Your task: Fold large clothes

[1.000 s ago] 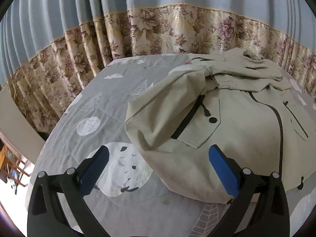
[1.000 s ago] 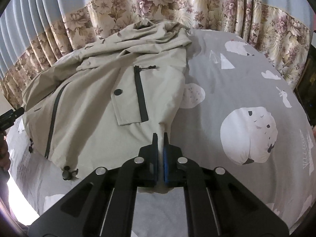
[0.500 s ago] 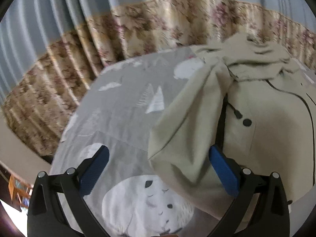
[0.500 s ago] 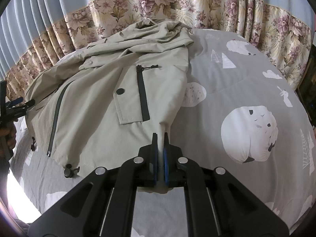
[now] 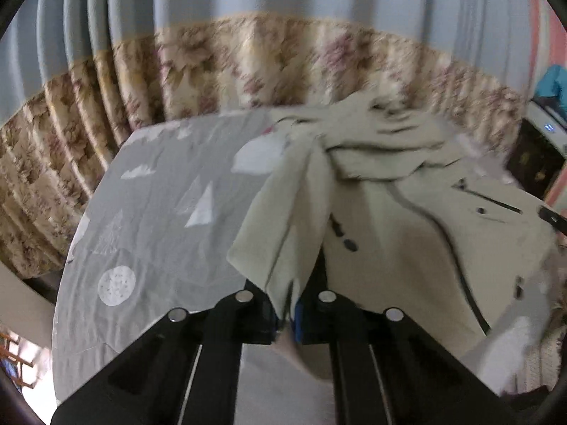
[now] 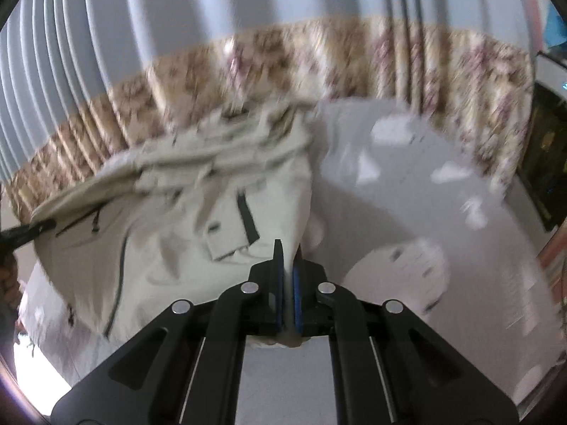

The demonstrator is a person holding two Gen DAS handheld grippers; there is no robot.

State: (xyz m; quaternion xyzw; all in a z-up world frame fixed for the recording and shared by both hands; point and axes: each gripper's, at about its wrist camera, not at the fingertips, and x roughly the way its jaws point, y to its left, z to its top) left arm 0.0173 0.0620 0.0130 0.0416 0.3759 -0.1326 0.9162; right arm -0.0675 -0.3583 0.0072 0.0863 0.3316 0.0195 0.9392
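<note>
A large beige jacket (image 5: 407,219) with black zips and snaps lies on a grey patterned bedsheet (image 5: 159,212). My left gripper (image 5: 287,313) is shut on the jacket's left bottom corner, and the cloth rises from its pads. My right gripper (image 6: 288,283) is shut on the jacket's (image 6: 170,233) right bottom corner, with the cloth pulled taut between the blue pads. Both corners are lifted off the bedsheet (image 6: 407,212). The left gripper's tip shows at the left edge of the right wrist view (image 6: 28,228). Both views are blurred by motion.
A blue curtain with a floral border (image 5: 248,63) hangs behind the bed and wraps around it. Dark furniture (image 5: 535,163) stands at the far right. The bed's left edge drops off near a wooden chair (image 5: 14,354).
My left gripper went from open to shut on the jacket's corner. Both grippers have risen and tilted up, lifting the jacket's bottom edge off the bed.
</note>
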